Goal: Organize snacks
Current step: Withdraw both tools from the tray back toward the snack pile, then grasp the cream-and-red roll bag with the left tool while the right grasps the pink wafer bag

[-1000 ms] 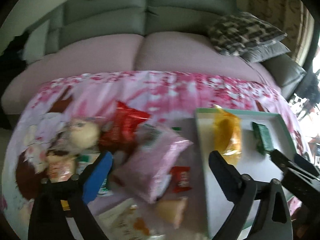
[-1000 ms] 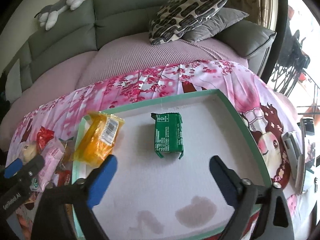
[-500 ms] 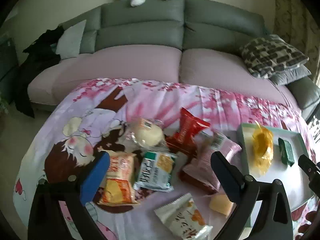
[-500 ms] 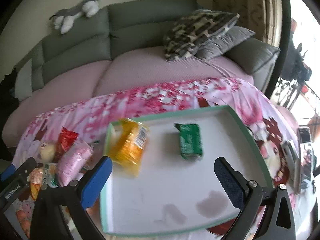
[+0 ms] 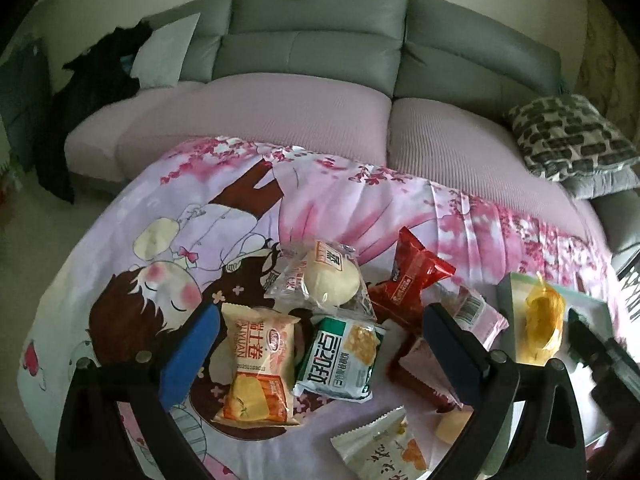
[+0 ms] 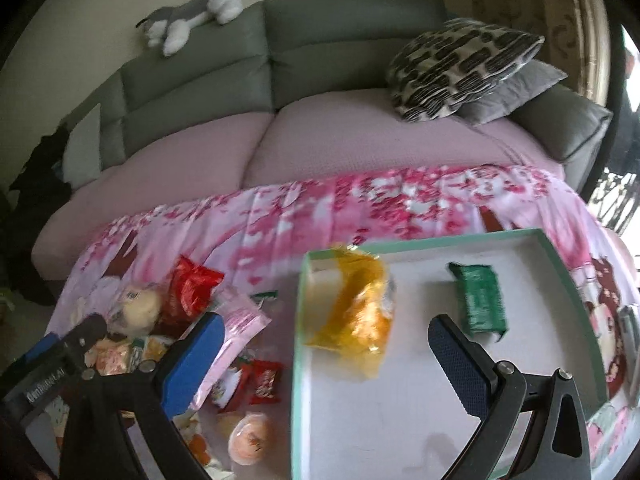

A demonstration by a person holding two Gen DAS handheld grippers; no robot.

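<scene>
Living room, snack sort under way: the left gripper [image 5: 316, 356] hangs over a heap of wrapped snacks on a pink cartoon-print cloth [image 5: 224, 216], jaws spread wide w/ nothing between them. Framed betw. its fingers: an orange roll-cake pack [image 5: 258, 364] and a green-and-white cracker pack [image 5: 340, 360], lying side by side and touching. Just beyond, a clear-bagged bun [image 5: 330, 280] and a red packet [image 5: 412, 280]; a pink packet [image 5: 476, 316] sits toward the tray. A white pack w/ orange print [image 5: 380, 448] lies nearest the camera.

The right gripper [image 6: 324, 360] hovers at the tray's left rim, jaws likewise wide and empty. The mint-rimmed white tray [image 6: 424, 246] holds just two items so far: a yellow bag [image 6: 356, 316] slumped against the left wall, blurred in this view, and a green packet [image 6: 480, 304] flat near the middle, well apart from it. Most of the tray floor is bare, prob. left free for what's to come. Small red-wrapped sweets [image 6: 264, 376] and a round orange-wrapped cake [image 6: 250, 440] wait on the cloth just outside the rim.

Judging by the layout, sorting is early on: pile large, tray nearly bare. Left looks poised to pick from the heap, the cracker or roll-cake pack the likeliest; which one can't be told
</scene>
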